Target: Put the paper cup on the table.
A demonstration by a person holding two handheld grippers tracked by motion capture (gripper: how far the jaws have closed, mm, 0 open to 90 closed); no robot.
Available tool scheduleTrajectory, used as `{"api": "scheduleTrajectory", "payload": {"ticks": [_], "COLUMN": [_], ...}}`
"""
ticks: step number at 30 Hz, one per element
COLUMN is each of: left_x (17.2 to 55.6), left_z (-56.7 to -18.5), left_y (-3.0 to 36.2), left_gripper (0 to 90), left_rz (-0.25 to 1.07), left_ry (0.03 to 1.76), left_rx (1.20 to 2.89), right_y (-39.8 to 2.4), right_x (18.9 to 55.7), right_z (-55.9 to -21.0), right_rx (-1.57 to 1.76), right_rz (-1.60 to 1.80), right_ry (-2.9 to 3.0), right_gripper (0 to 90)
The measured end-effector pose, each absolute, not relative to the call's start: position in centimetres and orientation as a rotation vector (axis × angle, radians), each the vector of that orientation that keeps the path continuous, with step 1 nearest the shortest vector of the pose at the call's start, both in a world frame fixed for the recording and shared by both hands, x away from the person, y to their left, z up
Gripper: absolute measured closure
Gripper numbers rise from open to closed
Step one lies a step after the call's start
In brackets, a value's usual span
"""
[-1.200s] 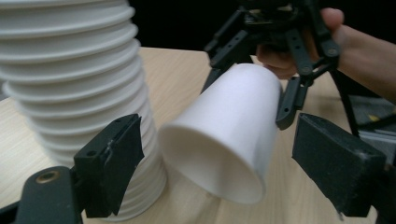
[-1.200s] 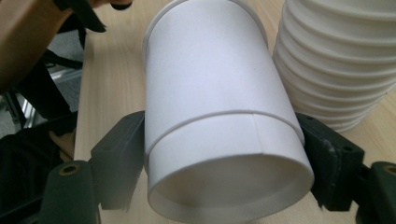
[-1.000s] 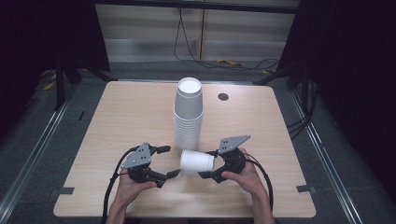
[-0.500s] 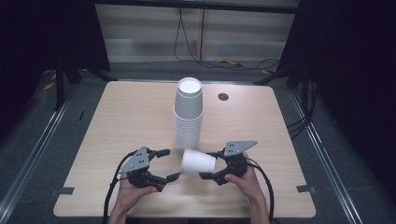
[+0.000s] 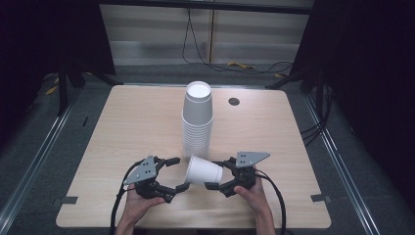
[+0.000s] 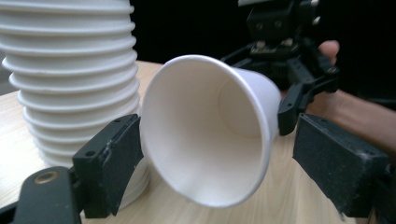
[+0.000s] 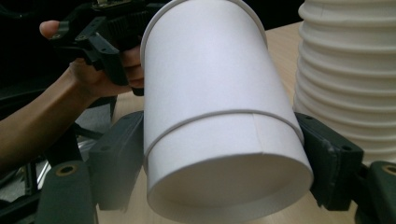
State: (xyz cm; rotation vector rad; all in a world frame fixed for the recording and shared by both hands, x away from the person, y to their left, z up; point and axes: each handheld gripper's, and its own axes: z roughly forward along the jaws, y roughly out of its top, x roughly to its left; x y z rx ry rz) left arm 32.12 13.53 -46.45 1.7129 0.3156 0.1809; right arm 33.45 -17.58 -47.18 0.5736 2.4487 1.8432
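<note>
Right gripper (image 5: 219, 182) clamps cup (image 5: 204, 171) base | left gripper (image 5: 177, 173) spread, ungripping | ease rim squarely between your left jaws.

A white paper cup (image 5: 203, 171) lies on its side, held off the surface, just beside the tall cup stack (image 5: 196, 120).

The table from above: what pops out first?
A tall stack of white paper cups stands in the middle of the light wooden table. Just in front of it, a single white paper cup lies tipped on its side, clamped at its base by the right tool. Its open mouth faces the left tool, whose black jaws stand on either side of the rim.
</note>
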Motion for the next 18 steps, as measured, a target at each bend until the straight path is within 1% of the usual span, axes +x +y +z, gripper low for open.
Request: {"api": "scheduleTrajectory", "payload": {"ticks": [9,12,14,15,18], "left_x": [32.9,33.4,33.8,34.0,34.3], "left_z": [-46.8,-46.8,-46.8,-46.8,-46.9], "left_y": [13.0,12.5,12.1,12.0,11.6], "left_gripper": [15.3,10.4,4.4,2.9,1.8], "left_rz": [0.175,0.163,0.147,0.141,0.118], "left_ry": [0.327,0.318,0.315,0.302,0.282], "left_rx": [1.711,1.738,1.757,1.754,1.751], "right_y": [-17.7,-17.7,-17.7,-17.7,-17.8], "right_x": [33.5,33.4,33.4,33.4,33.5], "right_z": [-47.8,-47.8,-47.7,-47.7,-47.7], "right_rx": [0.560,0.557,0.558,0.557,0.552], "right_rz": [1.959,1.959,1.976,1.979,1.983], "right_ry": [2.415,2.406,2.395,2.394,2.400], "right_gripper": [23.4,23.5,23.6,23.6,23.6]}}
